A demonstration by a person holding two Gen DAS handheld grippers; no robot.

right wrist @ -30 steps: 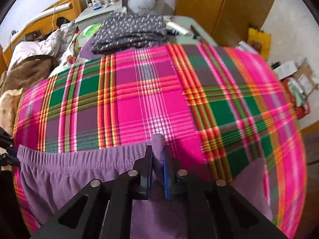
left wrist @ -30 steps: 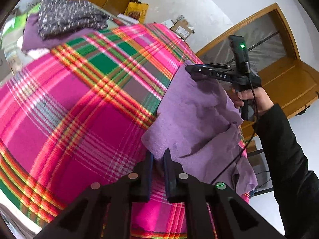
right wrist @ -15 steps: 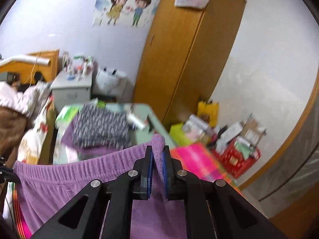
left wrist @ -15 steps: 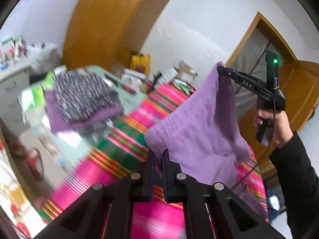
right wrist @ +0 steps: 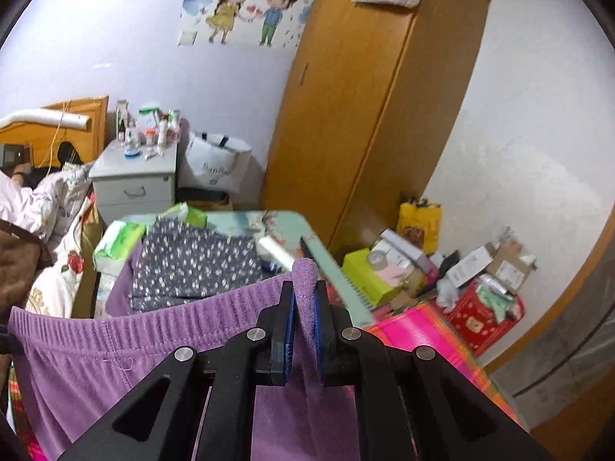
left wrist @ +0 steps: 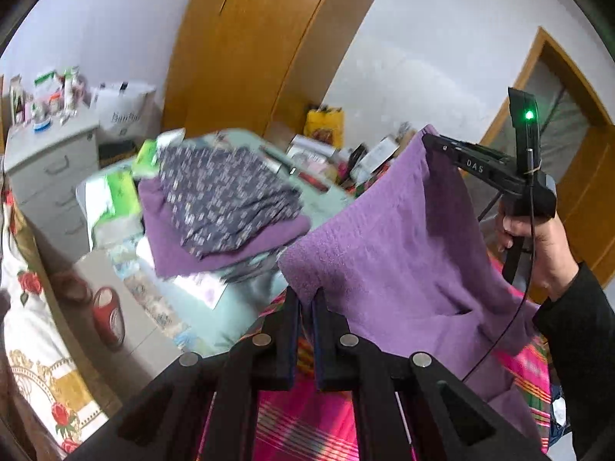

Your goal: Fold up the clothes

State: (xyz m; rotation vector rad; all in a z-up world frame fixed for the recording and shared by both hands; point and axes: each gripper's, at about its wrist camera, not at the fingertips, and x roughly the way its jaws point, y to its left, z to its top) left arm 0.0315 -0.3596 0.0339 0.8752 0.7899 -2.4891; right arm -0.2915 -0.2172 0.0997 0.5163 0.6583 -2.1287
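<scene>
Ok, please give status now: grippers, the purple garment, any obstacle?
Left gripper and right gripper shut on purple garment. Waistband stretched between them, in the air. No obstacle seen.

Purple fleece trousers [left wrist: 403, 238], waistband stretched, aloft

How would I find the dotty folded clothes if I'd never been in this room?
Start at the tall wooden wardrobe, then look down to the pale green table in front of it. There sits the dark dotted garment, folded atop a plain purple one. It is the only cloth there covered in small white specks.
</scene>
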